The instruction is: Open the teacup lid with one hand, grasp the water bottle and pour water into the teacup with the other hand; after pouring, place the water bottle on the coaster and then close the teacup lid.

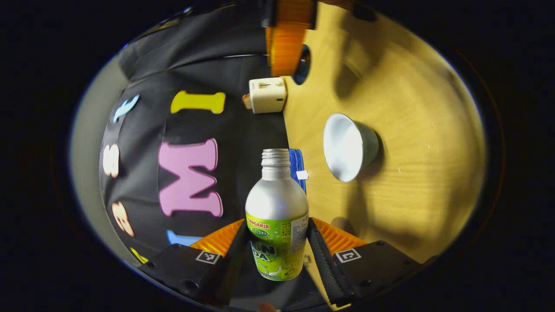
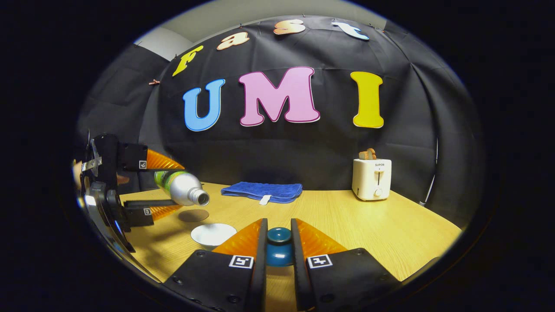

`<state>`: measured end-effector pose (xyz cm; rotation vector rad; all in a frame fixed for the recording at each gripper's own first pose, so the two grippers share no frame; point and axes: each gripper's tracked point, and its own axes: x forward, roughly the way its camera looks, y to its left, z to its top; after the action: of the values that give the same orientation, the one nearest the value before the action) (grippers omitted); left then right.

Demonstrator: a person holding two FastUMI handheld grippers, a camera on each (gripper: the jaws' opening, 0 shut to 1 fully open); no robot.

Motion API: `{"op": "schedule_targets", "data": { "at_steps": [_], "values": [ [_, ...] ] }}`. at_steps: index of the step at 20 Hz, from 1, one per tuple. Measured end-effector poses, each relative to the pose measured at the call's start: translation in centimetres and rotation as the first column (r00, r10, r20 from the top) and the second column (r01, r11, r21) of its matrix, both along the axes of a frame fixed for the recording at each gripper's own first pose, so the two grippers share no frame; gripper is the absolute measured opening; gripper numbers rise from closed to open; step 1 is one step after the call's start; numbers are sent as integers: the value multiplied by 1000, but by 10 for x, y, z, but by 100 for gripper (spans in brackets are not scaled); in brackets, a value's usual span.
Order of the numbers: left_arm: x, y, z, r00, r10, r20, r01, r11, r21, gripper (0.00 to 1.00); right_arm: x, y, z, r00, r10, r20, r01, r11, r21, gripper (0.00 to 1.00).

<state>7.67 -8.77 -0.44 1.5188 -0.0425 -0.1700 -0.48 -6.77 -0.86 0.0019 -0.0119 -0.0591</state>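
Observation:
My left gripper (image 1: 277,227) is shut on the silver and green water bottle (image 1: 277,216), uncapped and held level in the air. The right gripper view shows that bottle (image 2: 180,185) lying sideways in the left gripper (image 2: 167,186), its mouth above and left of the open white teacup (image 2: 213,234). I see no water flowing. My right gripper (image 2: 278,224) is shut on the dark blue teacup lid (image 2: 278,242), held just above the table to the cup's right. A dark round coaster (image 2: 194,215) lies behind the cup. The teacup (image 1: 347,147) also appears in the left gripper view.
A folded blue towel (image 2: 262,191) lies at the back of the wooden table (image 2: 373,225). A white toaster (image 2: 371,178) stands at the back right. The same toaster (image 1: 267,94) and towel (image 1: 297,167) appear in the left gripper view.

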Motion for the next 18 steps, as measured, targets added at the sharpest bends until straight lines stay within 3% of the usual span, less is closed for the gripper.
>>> {"op": "schedule_targets", "data": {
  "at_steps": [1, 3, 5, 7, 10, 14, 16, 18],
  "values": [
    [-4, -3, -3, 1000, 1, -15, -3, 993, -120, 81, 1, -1, 0, 1000, 0, 0, 0, 1000, 0, 30],
    [-6, -6, -1, 999, -3, -32, -9, 931, -364, 80, 0, -1, 0, 1000, -3, 0, 3, 1000, 0, 30],
    [-2, 0, 6, 998, -6, -62, -32, 807, -590, 80, 1, -2, 0, 1000, -4, 1, 4, 1000, 0, 30],
    [1, 1, 12, 996, -26, -88, -48, 671, -740, 79, 1, -1, 0, 1000, -5, 1, 5, 1000, -1, 30],
    [11, 14, 24, 994, -37, -99, -68, 498, -864, 80, 0, -1, 0, 1000, -5, 1, 5, 1000, 0, 30],
    [28, 53, 38, 996, -5, -87, -82, 280, -956, 80, 0, -1, 0, 1000, -5, 1, 5, 1000, 0, 30],
    [38, 73, 44, 997, 4, -73, -72, 203, -977, 80, 1, -1, 0, 1000, -4, 1, 4, 1000, 0, 25],
    [49, 79, 44, 997, -8, -71, -69, 152, -986, 80, 0, -1, 0, 1000, -4, 1, 4, 1000, 0, 30]
  ]
}}
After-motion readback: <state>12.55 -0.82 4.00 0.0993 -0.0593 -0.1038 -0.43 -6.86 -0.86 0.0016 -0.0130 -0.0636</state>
